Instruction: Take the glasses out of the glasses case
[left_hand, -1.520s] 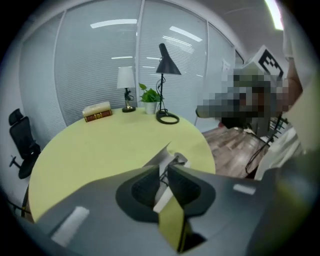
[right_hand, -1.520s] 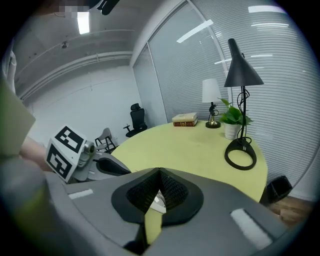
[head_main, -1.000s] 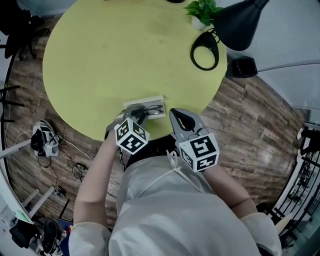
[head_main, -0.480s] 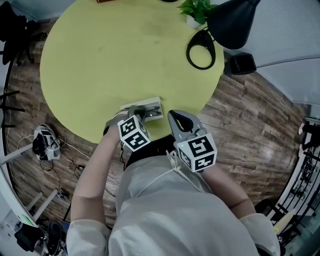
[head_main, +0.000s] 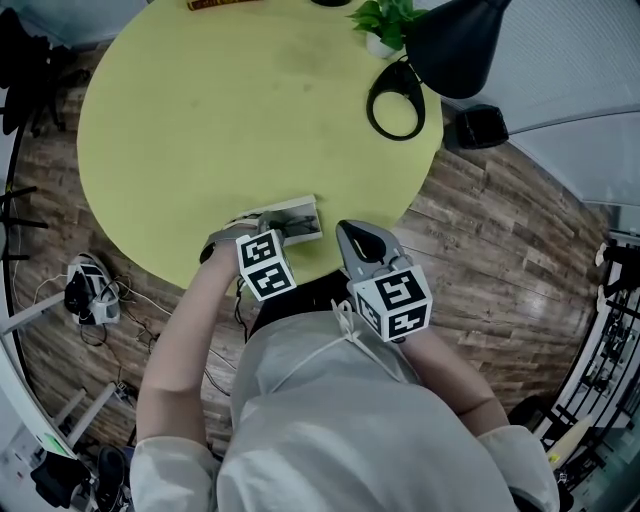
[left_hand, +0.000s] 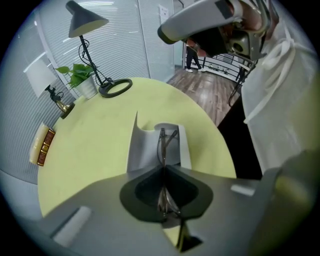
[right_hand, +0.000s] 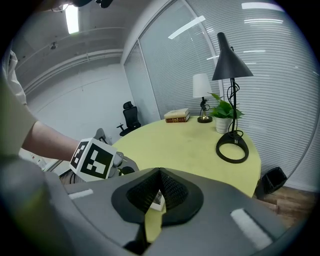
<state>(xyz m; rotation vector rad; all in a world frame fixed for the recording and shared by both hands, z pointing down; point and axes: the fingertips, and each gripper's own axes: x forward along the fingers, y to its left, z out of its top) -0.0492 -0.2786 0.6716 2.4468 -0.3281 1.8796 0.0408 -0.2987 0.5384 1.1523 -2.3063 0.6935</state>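
Left gripper (left_hand: 162, 169): marker cube turned slightly and drawn nearer the case since a second ago. Jaws pinch the thin wire glasses (left_hand: 161, 142) edge-on; the glasses' far end lies over the open glasses case (left_hand: 142, 150), contact not discernible. Right gripper (right_hand: 159, 174): position as before, beside the table's near edge, jaws pressed together, nothing between them. Case: pale, lid raised, on the round yellow table (head_main: 200, 130) close to its near edge. Farther: black desk lamp (head_main: 440, 45) with ring base, potted plant (head_main: 385, 20), books (right_hand: 177, 115), small shaded lamp (right_hand: 202, 86).
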